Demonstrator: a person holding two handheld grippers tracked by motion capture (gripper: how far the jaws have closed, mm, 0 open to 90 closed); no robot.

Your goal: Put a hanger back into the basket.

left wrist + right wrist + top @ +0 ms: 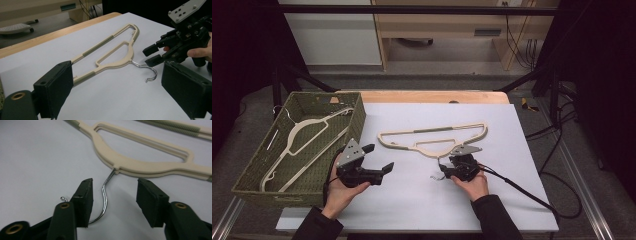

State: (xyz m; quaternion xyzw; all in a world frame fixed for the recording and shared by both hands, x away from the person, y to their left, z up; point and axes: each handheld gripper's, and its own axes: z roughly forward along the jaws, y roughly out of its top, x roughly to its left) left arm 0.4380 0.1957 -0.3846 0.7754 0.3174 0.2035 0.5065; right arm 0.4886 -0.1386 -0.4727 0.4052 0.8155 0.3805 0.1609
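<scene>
Matt cream plastic hanger (140,162), glossy metal hook (105,195), woven basket (259,167).

A cream plastic hanger (432,137) with grey-green ribbed grip strips lies flat on the white worktop (412,200), right of the basket. Its bright metal hook (105,195) points toward the person and rests between the right claw's (113,202) part-closed jaws, untouched by either pad.
</scene>
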